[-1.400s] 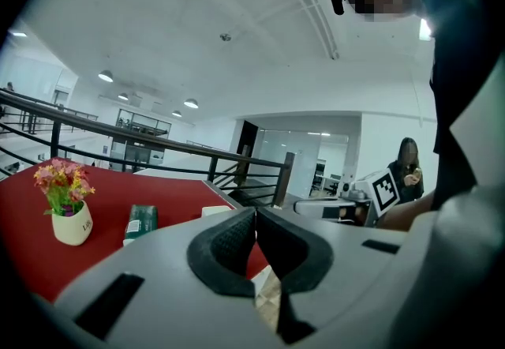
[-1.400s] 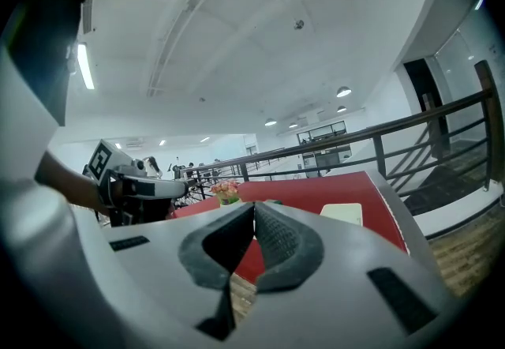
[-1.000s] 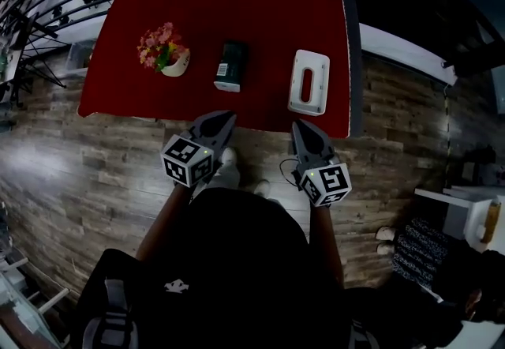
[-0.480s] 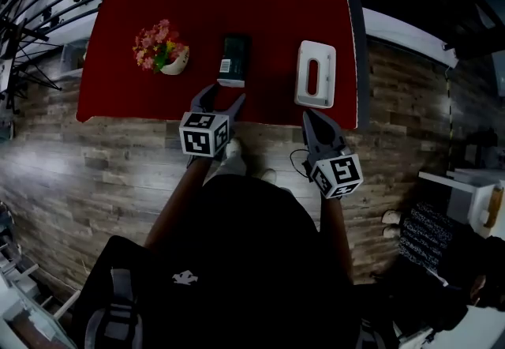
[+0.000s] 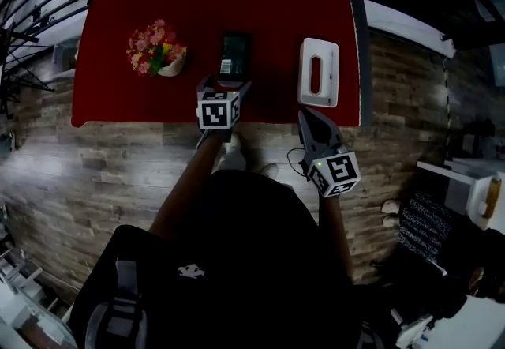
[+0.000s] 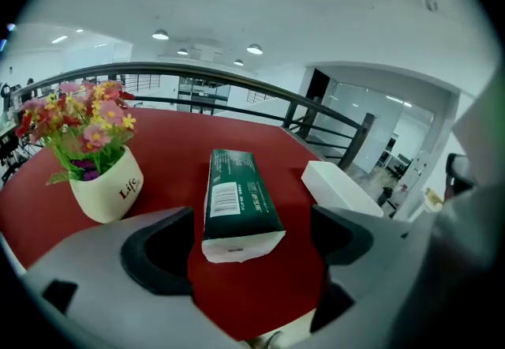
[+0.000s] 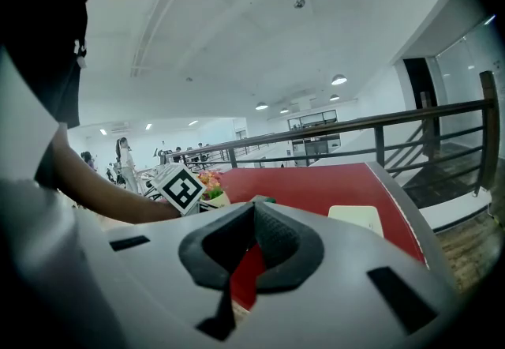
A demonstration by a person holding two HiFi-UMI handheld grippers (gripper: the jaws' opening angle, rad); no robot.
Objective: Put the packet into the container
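White container (image 5: 318,71) beside packet (image 5: 235,54), flowers (image 5: 152,43) in pot (image 5: 173,66), left hand-held gripper (image 5: 226,86) freshly spread round packet's end, right hand-held gripper (image 5: 309,115) closed.

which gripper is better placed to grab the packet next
Left. The left gripper is at the packet; its jaws have just been opening and frame its near end, not touching. The right gripper is shut, at the edge of the table near the white container.

Grey left hand-held gripper (image 5: 226,88) (black-and-white marker cube (image 5: 218,111))
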